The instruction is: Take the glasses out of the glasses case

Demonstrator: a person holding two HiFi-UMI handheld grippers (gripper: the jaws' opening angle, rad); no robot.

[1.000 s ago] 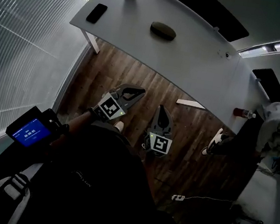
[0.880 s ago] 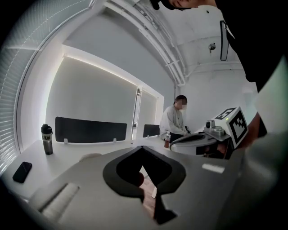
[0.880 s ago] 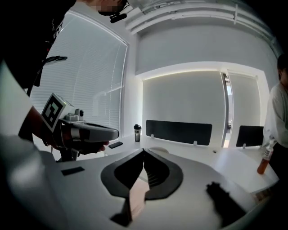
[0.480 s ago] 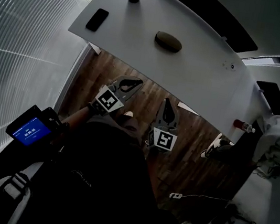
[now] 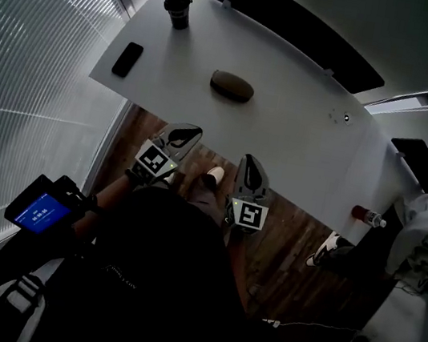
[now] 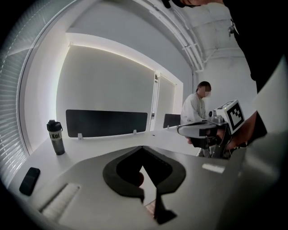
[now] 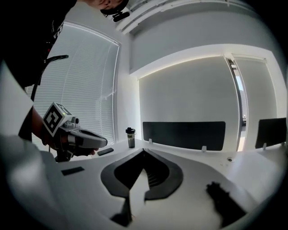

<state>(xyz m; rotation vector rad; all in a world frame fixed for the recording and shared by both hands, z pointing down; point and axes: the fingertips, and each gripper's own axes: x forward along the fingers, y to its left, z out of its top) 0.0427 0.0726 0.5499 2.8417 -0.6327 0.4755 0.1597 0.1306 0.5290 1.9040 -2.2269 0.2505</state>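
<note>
While it lies shut on the white table (image 5: 302, 132), the glasses case (image 5: 232, 86) has its long axis running across the head view, right end slightly nearer. Left gripper (image 5: 186, 131) and right gripper (image 5: 249, 164): jaws pressed together, empty, at the table's near edge, apart from the case.

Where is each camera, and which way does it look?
Head view: on the person's head, steeply down at left gripper, right gripper, dark clothes, table, glasses case.
Left gripper view: rides that gripper, looks along its shut jaws over the table; right gripper at right.
Right gripper view: likewise; left gripper at left.
Both gripper views share the bottle and phone.
</note>
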